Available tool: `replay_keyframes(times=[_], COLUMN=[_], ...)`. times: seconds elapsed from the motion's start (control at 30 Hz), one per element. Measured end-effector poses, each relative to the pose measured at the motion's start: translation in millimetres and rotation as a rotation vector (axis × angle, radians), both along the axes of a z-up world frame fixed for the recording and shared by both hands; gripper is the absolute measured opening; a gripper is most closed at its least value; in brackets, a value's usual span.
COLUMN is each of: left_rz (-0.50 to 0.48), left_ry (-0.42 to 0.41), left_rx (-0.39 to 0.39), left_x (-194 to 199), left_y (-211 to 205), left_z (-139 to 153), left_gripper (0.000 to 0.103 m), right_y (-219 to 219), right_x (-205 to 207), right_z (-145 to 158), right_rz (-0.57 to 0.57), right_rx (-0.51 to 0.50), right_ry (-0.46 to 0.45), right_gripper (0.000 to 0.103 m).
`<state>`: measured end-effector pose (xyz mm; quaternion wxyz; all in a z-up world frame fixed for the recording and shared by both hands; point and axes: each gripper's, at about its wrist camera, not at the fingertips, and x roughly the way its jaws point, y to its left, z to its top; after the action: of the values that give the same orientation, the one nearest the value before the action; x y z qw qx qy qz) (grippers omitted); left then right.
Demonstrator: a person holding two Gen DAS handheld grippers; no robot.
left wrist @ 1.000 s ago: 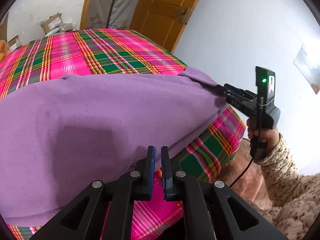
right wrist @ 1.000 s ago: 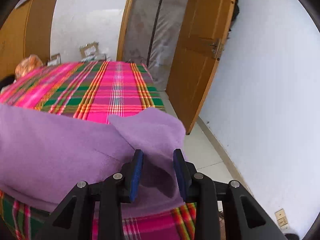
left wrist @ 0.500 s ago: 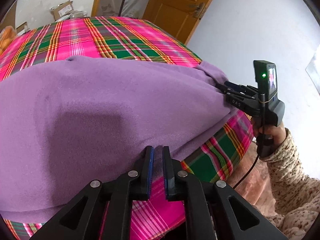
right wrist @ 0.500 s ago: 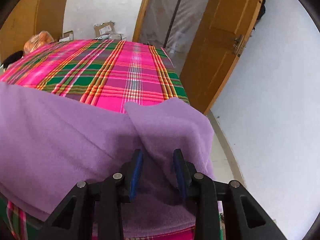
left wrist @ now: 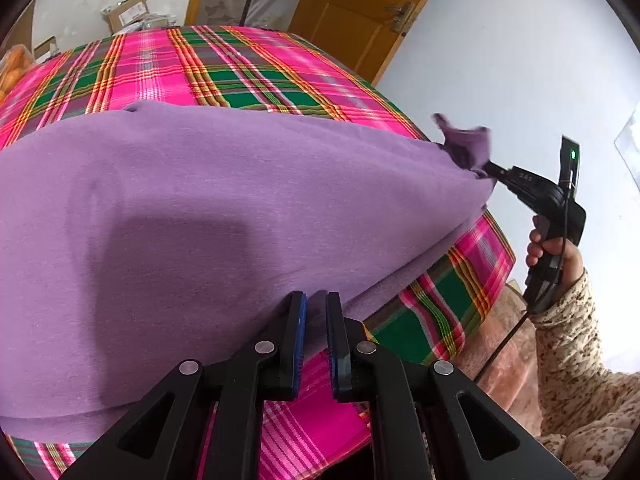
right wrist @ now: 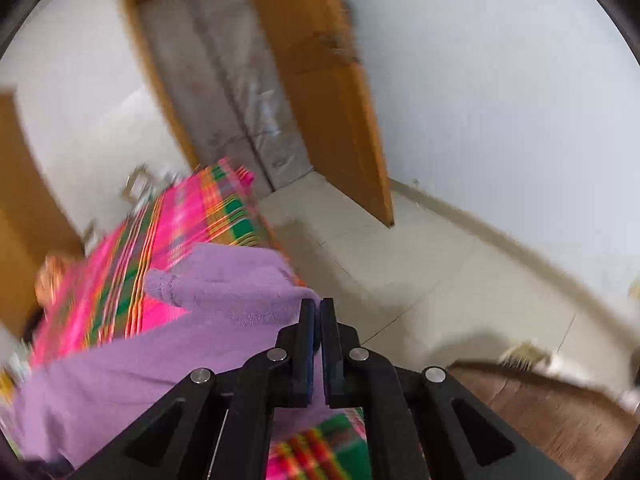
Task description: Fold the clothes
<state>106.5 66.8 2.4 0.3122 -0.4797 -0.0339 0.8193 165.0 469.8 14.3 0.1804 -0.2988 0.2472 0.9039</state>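
A purple fleece garment (left wrist: 224, 216) lies spread across a bed with a pink and green plaid cover (left wrist: 240, 68). My left gripper (left wrist: 316, 312) is shut on the garment's near edge, with purple cloth showing in the narrow gap between the blue pads. Out at the right, my right gripper (left wrist: 490, 170) pinches the garment's far right corner, which sticks up crumpled above the fingers. The right wrist view is blurred; there the right gripper (right wrist: 318, 312) is shut on that corner of the garment (right wrist: 224, 300), over the bed's right edge.
A person's hand (left wrist: 554, 250) and patterned sleeve (left wrist: 576, 344) hold the right gripper's handle beside the bed. A wooden door (right wrist: 320, 80) stands open past the bed's far end, with tiled floor (right wrist: 400, 264) along the white wall. Cardboard boxes (left wrist: 128, 12) sit behind the bed.
My right gripper has closed its fingers on the garment's corner, lifted it, and swung rightward toward the floor. The left gripper keeps its hold on the near edge.
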Motion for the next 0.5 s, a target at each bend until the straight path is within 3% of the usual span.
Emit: replay_keyframes(times=[0.17, 0.4, 0.5], left_rz=[-0.004, -0.015, -0.012], left_ry=[-0.006, -0.011, -0.017], left_rx=[-0.002, 0.002, 0.01], left_x=[0, 2, 1], left_y=[4, 6, 5], left_z=[0, 0, 0], left_gripper=[0.01, 0.01, 0.01], right_y=[33, 48, 52], right_x=[31, 56, 55], right_z=[-25, -39, -49], right_rz=[-0.111, -0.168, -0.127], right_rx=[-0.19, -0.266, -0.386], right_ry=[0.033, 0.07, 0.099], right_gripper=[0.003, 0.003, 0.004])
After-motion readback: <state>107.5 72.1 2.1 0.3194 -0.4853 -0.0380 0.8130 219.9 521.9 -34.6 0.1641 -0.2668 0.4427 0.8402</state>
